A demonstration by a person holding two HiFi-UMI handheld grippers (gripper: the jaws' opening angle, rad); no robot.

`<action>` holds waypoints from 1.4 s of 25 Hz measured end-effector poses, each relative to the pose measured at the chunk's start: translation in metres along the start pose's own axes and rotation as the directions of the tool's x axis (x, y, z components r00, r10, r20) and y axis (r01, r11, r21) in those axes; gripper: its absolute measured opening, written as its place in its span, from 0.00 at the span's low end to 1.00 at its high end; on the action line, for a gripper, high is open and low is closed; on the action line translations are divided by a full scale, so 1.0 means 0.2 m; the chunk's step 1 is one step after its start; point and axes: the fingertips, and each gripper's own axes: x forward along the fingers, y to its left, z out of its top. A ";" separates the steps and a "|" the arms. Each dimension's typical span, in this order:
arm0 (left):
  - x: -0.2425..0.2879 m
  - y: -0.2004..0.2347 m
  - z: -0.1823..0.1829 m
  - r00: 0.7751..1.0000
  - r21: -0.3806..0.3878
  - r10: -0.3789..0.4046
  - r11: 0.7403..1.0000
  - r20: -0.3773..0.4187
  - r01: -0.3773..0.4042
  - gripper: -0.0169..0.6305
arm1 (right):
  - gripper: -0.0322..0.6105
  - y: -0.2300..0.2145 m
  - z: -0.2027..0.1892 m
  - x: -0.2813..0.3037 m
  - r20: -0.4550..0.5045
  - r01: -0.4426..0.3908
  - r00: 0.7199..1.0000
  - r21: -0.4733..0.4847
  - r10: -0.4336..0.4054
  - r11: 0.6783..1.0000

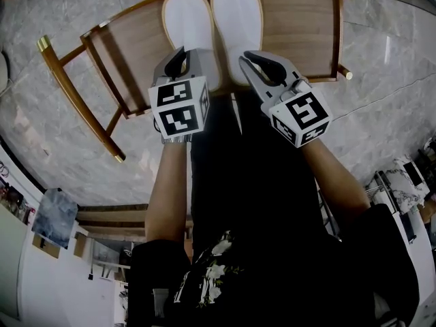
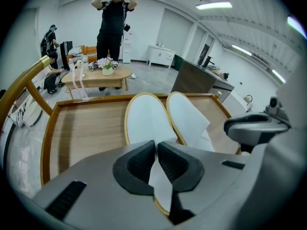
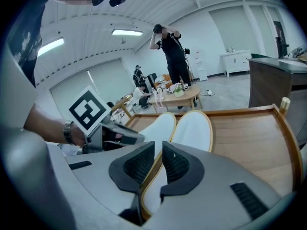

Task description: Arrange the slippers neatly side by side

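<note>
Two white slippers with tan rims lie side by side, toes away from me, on a wooden bench. My left gripper sits at the heel of the left slipper. In the left gripper view it is shut on a fold of that slipper's white fabric. My right gripper is at the heel of the right slipper. In the right gripper view its jaws stand a narrow gap apart, with the tan rim of the right slipper running through the gap.
The bench has a raised wooden rim and brass-tipped legs and stands on a grey marble floor. Far behind are a standing person, a low table with flowers and a dark counter.
</note>
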 end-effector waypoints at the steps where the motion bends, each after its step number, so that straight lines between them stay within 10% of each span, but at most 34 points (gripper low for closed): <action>1: 0.00 0.00 0.00 1.000 0.004 -0.001 1.000 -0.001 0.001 0.05 | 0.11 -0.03 0.03 0.02 0.011 0.019 1.000 -0.004 -0.019 1.000; 7: 0.02 -0.01 -0.01 1.000 0.024 -0.013 1.000 -0.015 0.013 0.05 | 0.22 -0.25 0.06 0.14 -0.006 0.140 0.990 0.081 -0.140 0.987; 13: 0.02 -0.06 0.01 0.999 0.024 -0.044 0.999 -0.024 0.044 0.05 | 0.07 -0.26 -0.02 0.24 -0.085 0.135 0.989 0.177 -0.122 0.975; 35: -0.18 -0.10 0.06 0.993 0.164 -0.113 0.979 -0.043 0.119 0.31 | 0.27 -0.12 0.09 0.08 0.005 0.172 0.985 0.032 -0.172 0.985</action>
